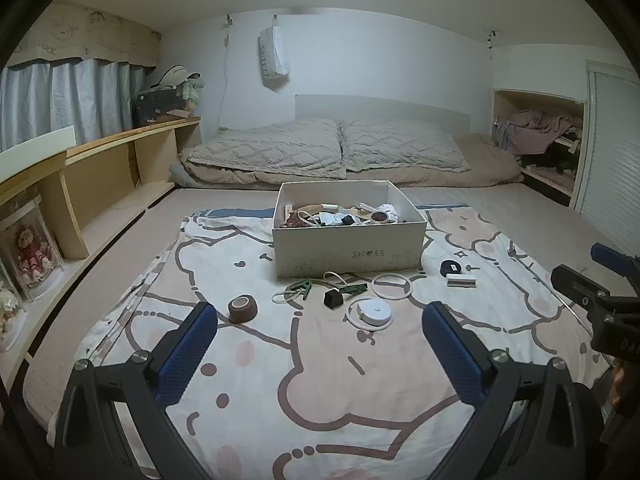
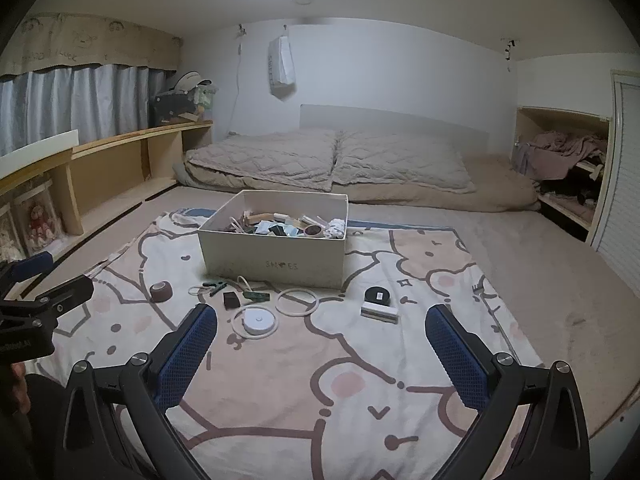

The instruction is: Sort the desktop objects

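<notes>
Small things heaped in the box [image 1: 348, 248] stay indistinct.

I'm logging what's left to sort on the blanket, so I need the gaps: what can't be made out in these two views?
- Contents of the white cardboard shoebox: both views, a jumble behind its front wall; the bottom is hidden.
- Small green items before the box: both views, too small to identify.
- Black round object: both views, too small to identify.
- Shelf cubbies: left wrist view, cut by the fisheye edge.
</notes>
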